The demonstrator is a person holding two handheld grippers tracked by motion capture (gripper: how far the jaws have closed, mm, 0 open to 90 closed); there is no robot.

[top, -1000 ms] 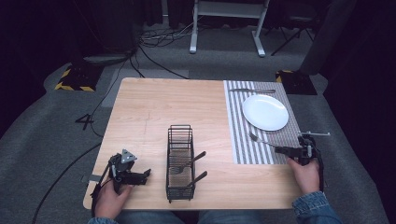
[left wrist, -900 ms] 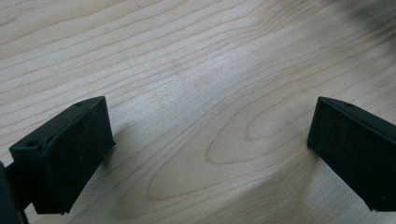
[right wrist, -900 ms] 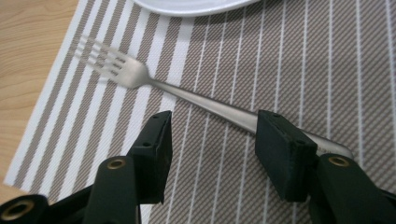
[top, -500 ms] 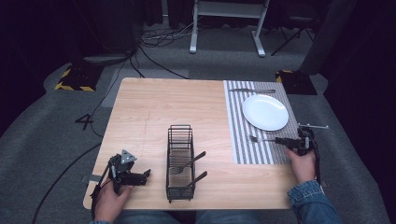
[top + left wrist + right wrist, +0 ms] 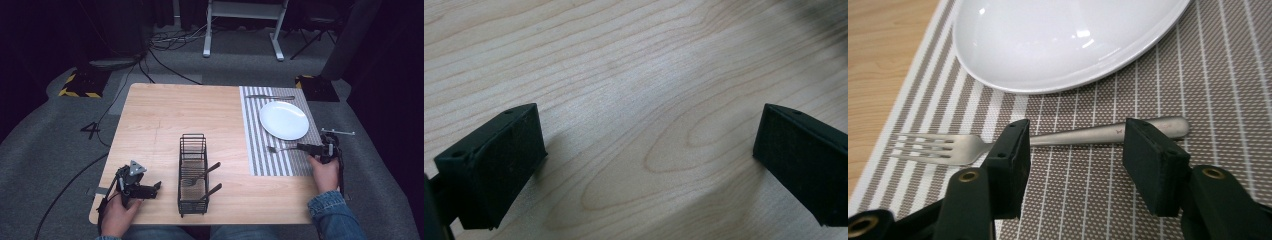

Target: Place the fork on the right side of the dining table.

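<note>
fork (image 5: 1068, 135) lies flat on the striped placemat (image 5: 1228, 80), just in front of the white plate (image 5: 1058, 40), tines pointing away from the plate's right side. right gripper (image 5: 1073, 150) sits over the fork handle, jaws apart, not clamped. left gripper (image 5: 649, 155) rests on bare table (image 5: 624, 75), jaws wide apart, well left of the wire rack (image 5: 192, 172).

A black wire rack (image 5: 192, 175) stood near the front edge of the wooden table (image 5: 165, 115) — two dark-handled utensils (image 5: 202, 176) leaned inside it. At the table's far right lay a knife (image 5: 270, 97), beyond the grey carpet ran cables (image 5: 150, 55).
</note>
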